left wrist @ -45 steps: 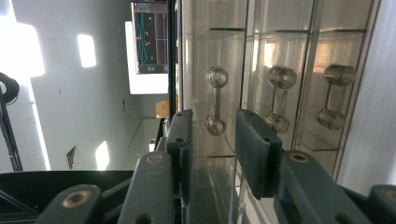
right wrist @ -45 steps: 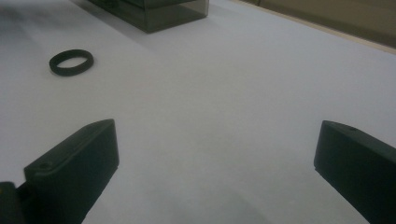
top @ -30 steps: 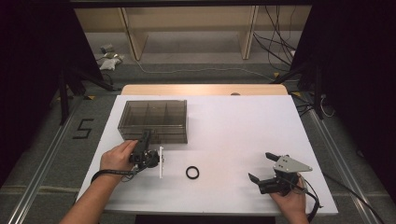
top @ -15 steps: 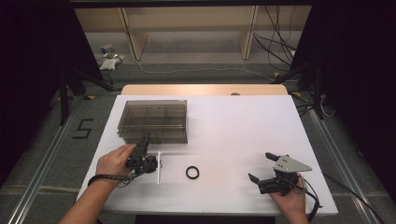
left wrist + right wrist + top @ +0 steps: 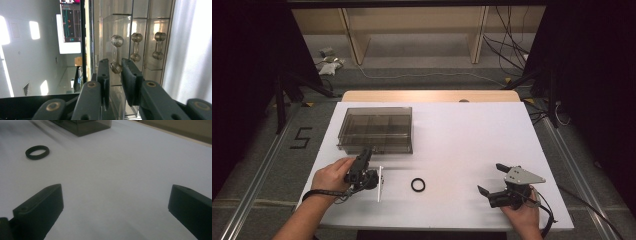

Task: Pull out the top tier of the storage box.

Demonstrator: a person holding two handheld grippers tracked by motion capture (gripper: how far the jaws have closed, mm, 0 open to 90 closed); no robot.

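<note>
– Left tool [image 5: 115, 66] first: what are its jaws doing?
– They have just been opening. One knob of a dumbbell-shaped handle [image 5: 116, 53] is sitting between the tips, and the pads are, as far as I can judge from the left gripper view, no longer pressing on it.
– Where is that handle?
– It is sitting on a clear panel [image 5: 380, 184] that is standing on edge on the white worktop [image 5: 472, 135], near the front left, just in front of the smoky compartment box [image 5: 376, 129] and apart from it.
– Which way is the panel running?
– In the high view its long axis is running from the near edge toward the far edge, leaning slightly right at the far end. The handle's own long axis is lying level, along the panel, and the left tool is pointing at it from the left.
– And the other hand?
– The right tool [image 5: 490, 178] is hanging low over the front right of the worktop with its jaws spread wide and nothing between them, pointing left toward a black ring [image 5: 418, 184] that is lying flat between the two hands.
</note>
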